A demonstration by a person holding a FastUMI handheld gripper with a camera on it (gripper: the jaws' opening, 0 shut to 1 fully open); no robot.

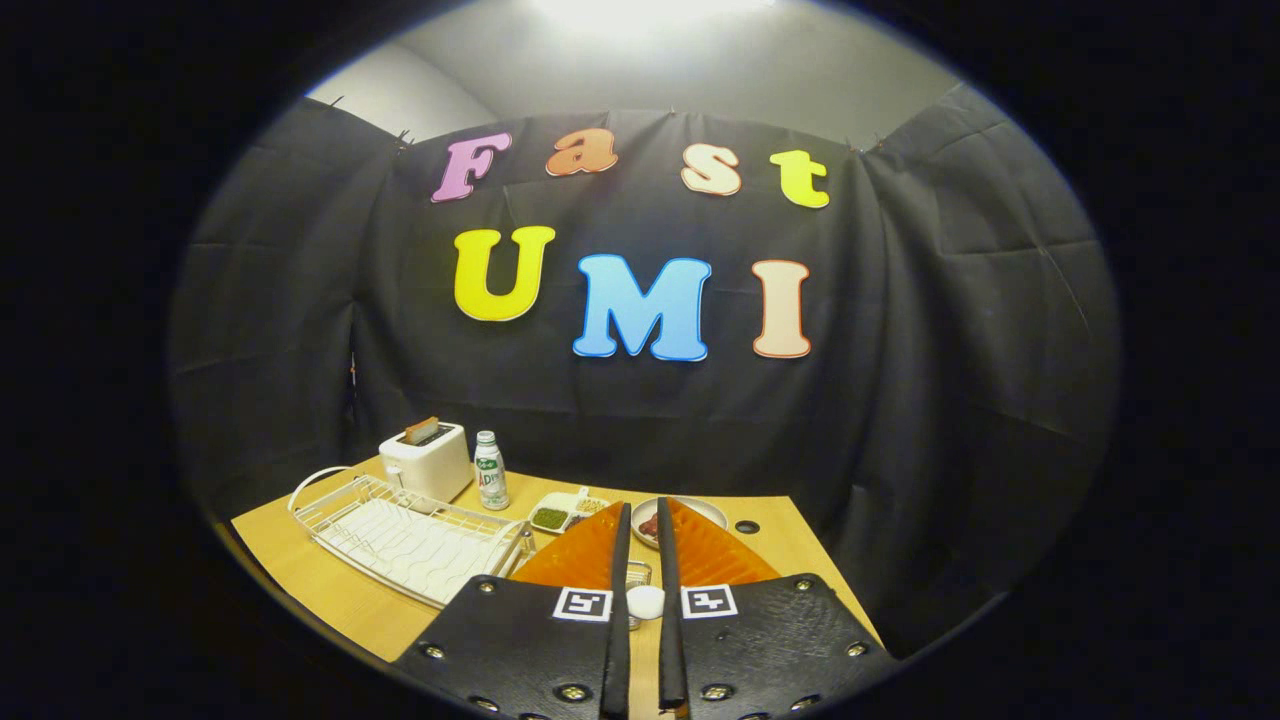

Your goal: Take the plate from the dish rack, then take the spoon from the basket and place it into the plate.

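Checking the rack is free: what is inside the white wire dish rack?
The white wire dish rack shows only its white drip tray; its near corner is covered by the gripper, fingers nearly closed around a white knob-like object.

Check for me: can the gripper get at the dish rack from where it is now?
Probably yes. The dish rack lies on the table just left of the gripper, with nothing between them; toaster and bottle stand behind it. The jaws are almost together and would need opening first.
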